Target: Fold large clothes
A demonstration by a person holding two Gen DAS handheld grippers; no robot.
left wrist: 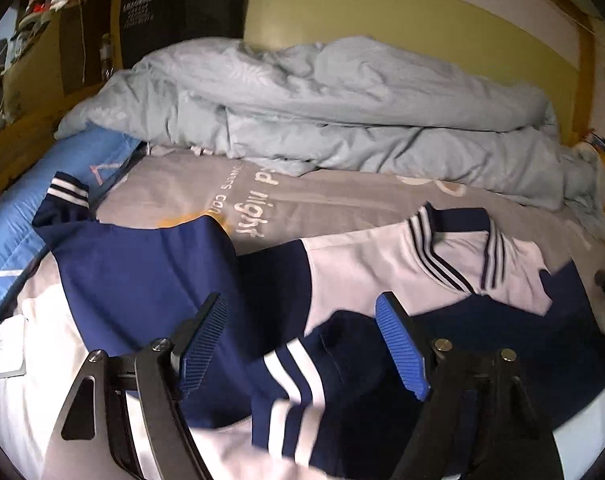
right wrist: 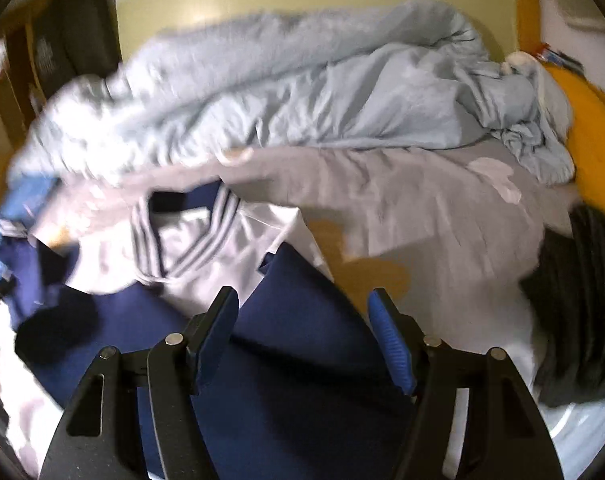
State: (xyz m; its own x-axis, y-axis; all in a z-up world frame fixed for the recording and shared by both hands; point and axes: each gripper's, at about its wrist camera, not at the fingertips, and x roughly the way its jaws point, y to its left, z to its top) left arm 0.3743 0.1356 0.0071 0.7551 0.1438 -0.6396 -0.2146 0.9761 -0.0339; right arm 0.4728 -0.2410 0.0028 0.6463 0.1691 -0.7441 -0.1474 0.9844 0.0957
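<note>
- Navy-and-white jacket [left wrist: 382, 264] lies spread on the bed [left wrist: 342, 196], nearer cam than the heaped pale-blue duvet [left wrist: 322, 112].
- Left hand-held gripper [left wrist: 302, 340]: released, jaws wide, nothing betw. them; striped cuff [left wrist: 290, 380] just below.
- Right hand-held gripper [right wrist: 302, 340]: also released, empty, over navy panel [right wrist: 282, 380].
- Striped collar [right wrist: 190, 240] sits betw. both grippers & duvet.
- Handling, prob.: light, soft, limp fabric; slides & bunches easily. Best pinch at hem/shoulder seams or ribbed cuffs w/ thicker edge.
</note>
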